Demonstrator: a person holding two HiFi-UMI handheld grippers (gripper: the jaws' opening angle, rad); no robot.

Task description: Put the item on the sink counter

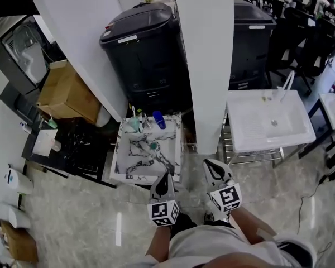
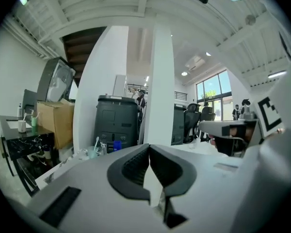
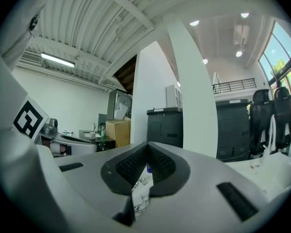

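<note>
Head view looks steeply down on a person standing before a white-and-grey marble-patterned sink counter (image 1: 121,159) beside a tall white pillar (image 1: 209,66). Held side by side just in front of the body, the left gripper (image 1: 166,178) and the right gripper (image 1: 211,166) point toward the counter. Each gripper view shows its dark ribbed jaws pressed together with nothing between them. A blue cup (image 1: 159,120) and a pale green cup holding toothbrushes (image 1: 134,125) stand along the counter's back edge, probably to keep the basin free. Which is the task's item cannot be told; neither gripper carries it, so it likely rests there already
</note>
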